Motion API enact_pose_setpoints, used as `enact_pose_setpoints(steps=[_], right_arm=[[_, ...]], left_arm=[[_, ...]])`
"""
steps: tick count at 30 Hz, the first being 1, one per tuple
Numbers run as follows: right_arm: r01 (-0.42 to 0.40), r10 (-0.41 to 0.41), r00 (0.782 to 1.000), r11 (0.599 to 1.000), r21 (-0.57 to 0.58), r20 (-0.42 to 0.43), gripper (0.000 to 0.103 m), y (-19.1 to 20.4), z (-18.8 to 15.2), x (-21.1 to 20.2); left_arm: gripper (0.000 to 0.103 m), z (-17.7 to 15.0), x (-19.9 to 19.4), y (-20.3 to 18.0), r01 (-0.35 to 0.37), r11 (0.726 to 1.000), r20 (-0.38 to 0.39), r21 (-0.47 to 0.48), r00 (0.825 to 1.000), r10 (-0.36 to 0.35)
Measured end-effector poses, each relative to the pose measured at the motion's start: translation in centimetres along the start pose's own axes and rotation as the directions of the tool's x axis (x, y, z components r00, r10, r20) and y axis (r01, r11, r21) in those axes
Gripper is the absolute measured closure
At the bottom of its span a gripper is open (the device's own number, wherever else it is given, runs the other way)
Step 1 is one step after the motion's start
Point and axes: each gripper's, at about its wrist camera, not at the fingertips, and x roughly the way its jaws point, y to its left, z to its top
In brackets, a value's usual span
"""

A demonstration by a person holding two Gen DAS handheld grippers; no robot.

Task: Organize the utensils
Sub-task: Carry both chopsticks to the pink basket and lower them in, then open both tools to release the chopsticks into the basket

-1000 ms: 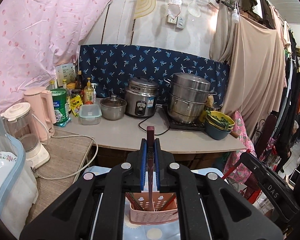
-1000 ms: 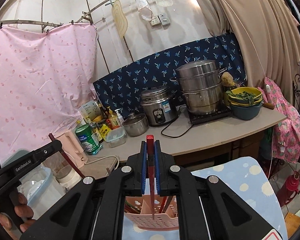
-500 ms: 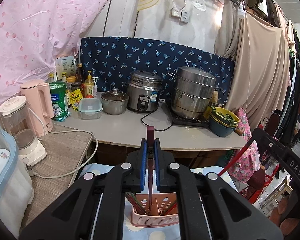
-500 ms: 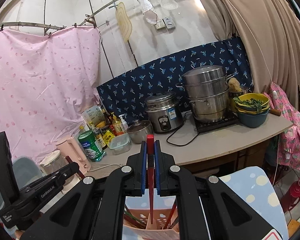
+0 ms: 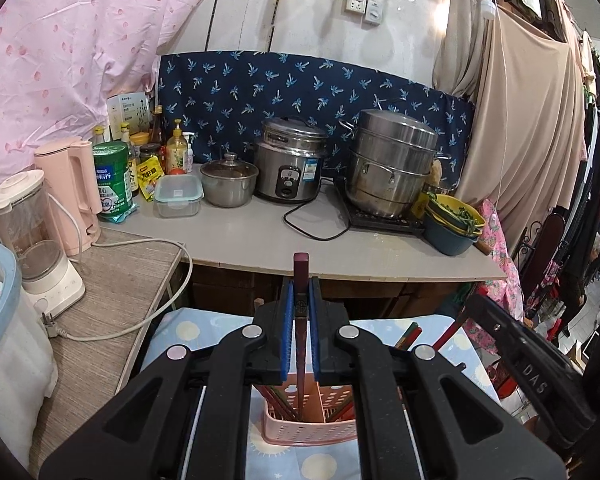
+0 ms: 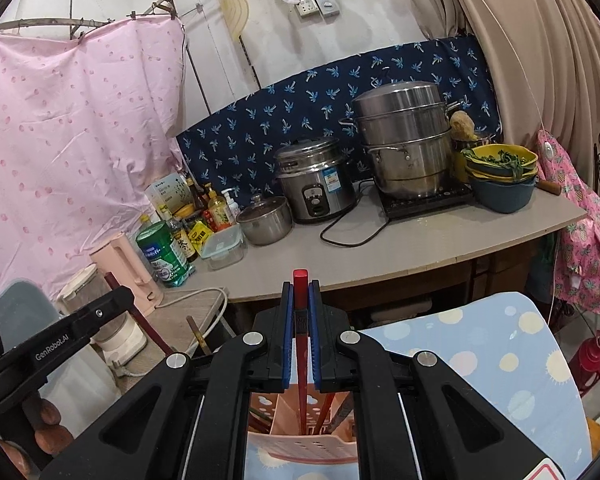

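Dotted cloth, perforated pink basket

Both wrist views look forward and slightly down along their fingers, close above a pink basket. Each faces the far counter, shared; the right view stands further right.
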Motion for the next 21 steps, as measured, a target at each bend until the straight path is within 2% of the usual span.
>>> enact_pose_setpoints(steps=[16,18,21], right_arm=[[0.013,-0.012,0.997,1.0,0.013,-0.074,0.096,-0.8,-2.9,2.6],[0.015,-0.013,0.998,1.0,0.024,-0.068,0.09,-1.1,-3.0,2.4],[0.019,-0.016,0.998,0.999,0.032,-0.069,0.088,-1.3,-3.1,2.1]], left_arm=[[0.096,-1.5,2.1,0.2,-0.002,1.0,-0.04,0.001,0.999,0.002],[0.095,-1.7,2.2,0.2,0.002,1.0,-0.047,-0.007,0.999,-0.002],[0.089,-1.8,2.1,0.5,0.0,1.0,-0.044,-0.017,0.999,-0.001]])
